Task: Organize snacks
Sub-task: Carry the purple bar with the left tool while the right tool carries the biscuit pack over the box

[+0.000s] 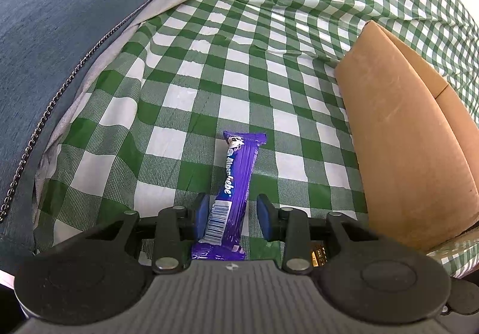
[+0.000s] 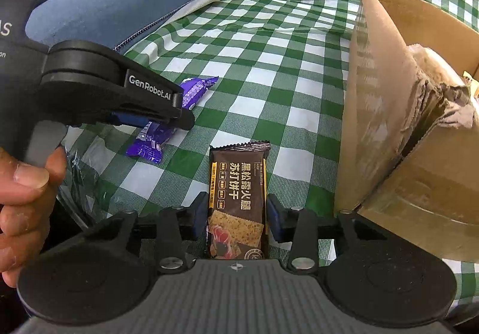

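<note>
Left wrist view: the left gripper (image 1: 231, 218) straddles a purple candy bar (image 1: 236, 181) on the checked tablecloth (image 1: 185, 70); a gap shows at the right pad, so no firm hold is judged.

Right wrist view: the right gripper (image 2: 236, 220) clamps a brown cracker pack (image 2: 238, 199), near the cardboard box (image 2: 389, 112). Step in hand: pickup. The next move calls for lifting the pack over the box wall.
</note>
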Demonstrator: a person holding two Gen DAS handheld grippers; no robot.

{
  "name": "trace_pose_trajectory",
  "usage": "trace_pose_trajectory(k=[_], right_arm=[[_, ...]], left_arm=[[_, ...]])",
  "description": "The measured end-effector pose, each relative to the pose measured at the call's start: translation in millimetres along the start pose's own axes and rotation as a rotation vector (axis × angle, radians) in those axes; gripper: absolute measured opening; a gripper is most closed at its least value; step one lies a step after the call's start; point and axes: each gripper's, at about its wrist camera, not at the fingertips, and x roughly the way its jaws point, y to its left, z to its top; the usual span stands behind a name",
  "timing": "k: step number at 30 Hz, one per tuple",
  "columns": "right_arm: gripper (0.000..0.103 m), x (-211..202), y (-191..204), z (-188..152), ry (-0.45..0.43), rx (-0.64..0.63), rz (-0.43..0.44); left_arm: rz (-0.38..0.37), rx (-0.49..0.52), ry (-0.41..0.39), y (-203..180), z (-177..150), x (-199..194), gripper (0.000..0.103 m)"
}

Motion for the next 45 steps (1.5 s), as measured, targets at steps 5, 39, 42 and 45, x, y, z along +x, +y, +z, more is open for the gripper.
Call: trace_pose_trajectory(k=[5, 39, 42, 45], right_arm=[[0.043, 0.7, 1.3, 0.4, 0.002, -0.012, -0.003], [0.042, -157.7, -73.4, 27.2, -0.578, -0.022, -0.093], [0.042, -150.8, -100.9, 12.9, -0.585, 0.053, -0.162], [0.042, -144.6, -124.5, 14.5, -0.574, 0.159, -0.158]], left_arm=[[0.0, 0.014, -0.002, 1.2, 0.9, 2.0, 0.039], [-0.092, -0.002, -0.312, -12.0, 13.6, -82.9, 0.023], [-0.128, 0.032, -0.324, -36.1, 18.2, -98.1, 0.023], [-0.165, 0.059, -0.341, -64.7, 25.6, -108.2, 0.023]])
